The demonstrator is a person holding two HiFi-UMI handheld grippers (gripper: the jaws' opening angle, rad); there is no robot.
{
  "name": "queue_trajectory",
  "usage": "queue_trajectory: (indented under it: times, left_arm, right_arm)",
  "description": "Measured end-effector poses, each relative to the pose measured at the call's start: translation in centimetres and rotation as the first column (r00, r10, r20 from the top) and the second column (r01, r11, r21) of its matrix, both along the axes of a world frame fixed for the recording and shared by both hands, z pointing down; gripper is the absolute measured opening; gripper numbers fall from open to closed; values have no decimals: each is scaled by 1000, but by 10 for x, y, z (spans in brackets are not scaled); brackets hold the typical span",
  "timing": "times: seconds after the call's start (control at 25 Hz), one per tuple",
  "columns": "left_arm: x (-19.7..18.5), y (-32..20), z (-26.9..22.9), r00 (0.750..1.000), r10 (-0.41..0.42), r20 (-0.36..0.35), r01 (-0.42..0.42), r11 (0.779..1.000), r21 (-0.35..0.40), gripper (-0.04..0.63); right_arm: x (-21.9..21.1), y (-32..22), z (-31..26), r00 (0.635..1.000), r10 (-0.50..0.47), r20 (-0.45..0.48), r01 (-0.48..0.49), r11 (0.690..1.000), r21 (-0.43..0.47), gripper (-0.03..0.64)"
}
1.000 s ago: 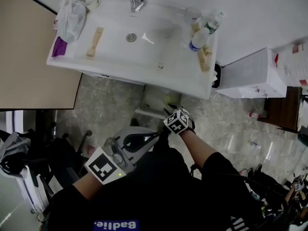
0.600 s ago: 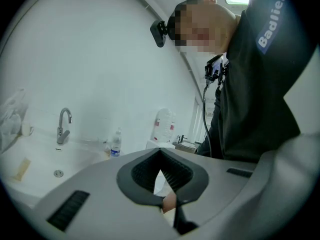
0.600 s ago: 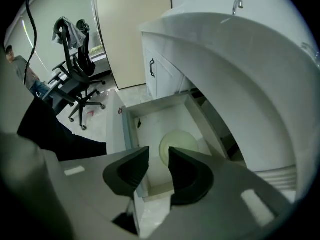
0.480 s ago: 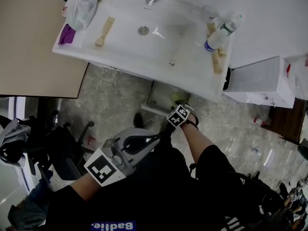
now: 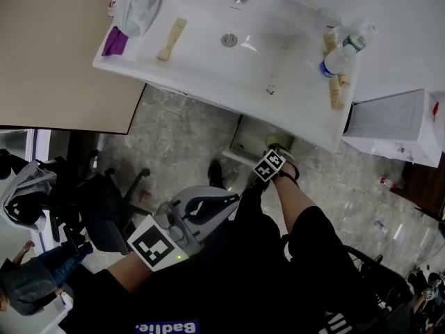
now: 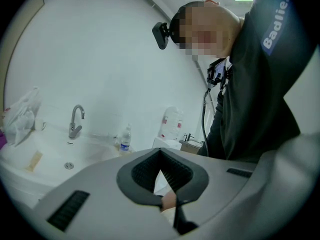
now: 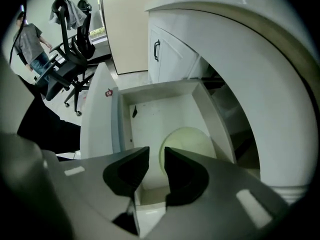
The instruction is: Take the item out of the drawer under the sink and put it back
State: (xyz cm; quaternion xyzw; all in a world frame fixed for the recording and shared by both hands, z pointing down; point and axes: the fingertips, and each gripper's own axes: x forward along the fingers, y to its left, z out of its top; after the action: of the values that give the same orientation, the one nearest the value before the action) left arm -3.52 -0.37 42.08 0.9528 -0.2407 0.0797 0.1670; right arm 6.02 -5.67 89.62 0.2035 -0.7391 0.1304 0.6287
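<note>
Right gripper view: jaws above the white open drawer (image 7: pixel 165 111).
On the right gripper (image 7: pixel 156 156) the jaws stand a narrow gap apart, holding nothing; the pale yellow-green round dish (image 7: pixel 192 141) lies in the drawer just beyond their right tip. It looks light, stiff and smooth, so its near rim seems the place to pinch. On the left gripper (image 6: pixel 160 155) the jaws are closed, empty.
</note>
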Motion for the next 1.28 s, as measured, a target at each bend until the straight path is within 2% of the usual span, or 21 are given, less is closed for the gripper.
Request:
queue_trajectory:
  times: [0.08,0.28,0.52,0.92,1.28]
  left_arm:
    - [-4,1,2,1000,-5,7,5,1000,-6,-12]
    - [-8,0,3,1000,-26,-8,26,1000,-17,-12]
    - [-2,-4,0,998,-33,-54,32,999,-18,-12]
    - [-5,-12,-9,991,-64,-114,64,998,-3,-12]
    - [2,-10,-22,988,-37,-151,42,999,29,-12]
  right_arm:
    - [2,-1,4,1000,3,-20,-3,1000,-4,89]
    - [8,-7,4,999,29,-39,-30,999,-18,21]
    - [13,-10,-18,998,64,3,-64,998,3,21]
    - [-1,6,-97,974,136,179,-145,989,38,21]
    - [-22,15,-200,895,195,401,-238,969,60,21]
